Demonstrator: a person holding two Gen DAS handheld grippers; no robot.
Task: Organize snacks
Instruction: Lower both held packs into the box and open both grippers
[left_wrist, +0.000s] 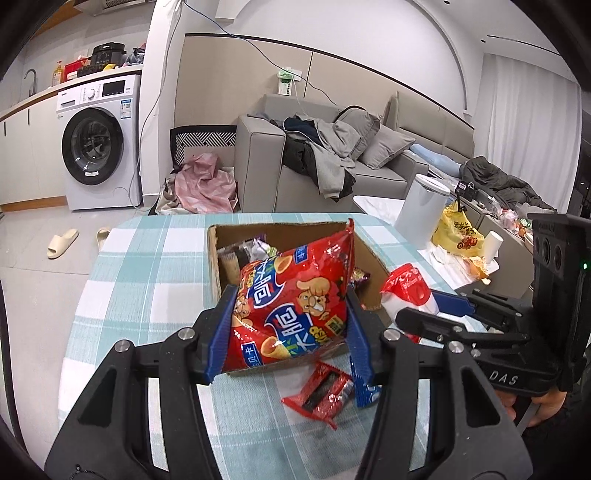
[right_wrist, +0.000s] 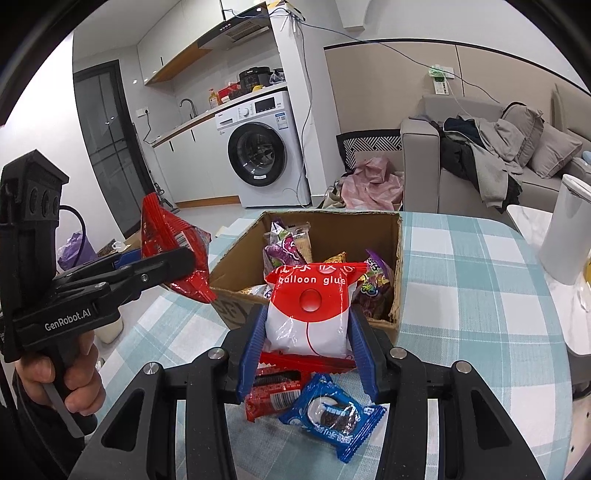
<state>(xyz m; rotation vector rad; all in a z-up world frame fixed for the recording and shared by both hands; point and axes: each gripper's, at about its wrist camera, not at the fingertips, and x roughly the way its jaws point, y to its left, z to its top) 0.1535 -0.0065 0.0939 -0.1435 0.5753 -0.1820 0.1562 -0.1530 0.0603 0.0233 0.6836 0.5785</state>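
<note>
Red crinkly chip bag (left_wrist: 291, 310), pinched mid-body by the left gripper (left_wrist: 286, 332), looks light and crushable (air-puffed); right gripper (right_wrist: 308, 350) clamps the white pouch (right_wrist: 308, 317).

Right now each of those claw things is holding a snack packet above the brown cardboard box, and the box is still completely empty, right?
Not quite. The left gripper and right gripper do each hold a packet, but the brown cardboard box is not empty: the right wrist view shows several wrapped snacks already inside.
</note>
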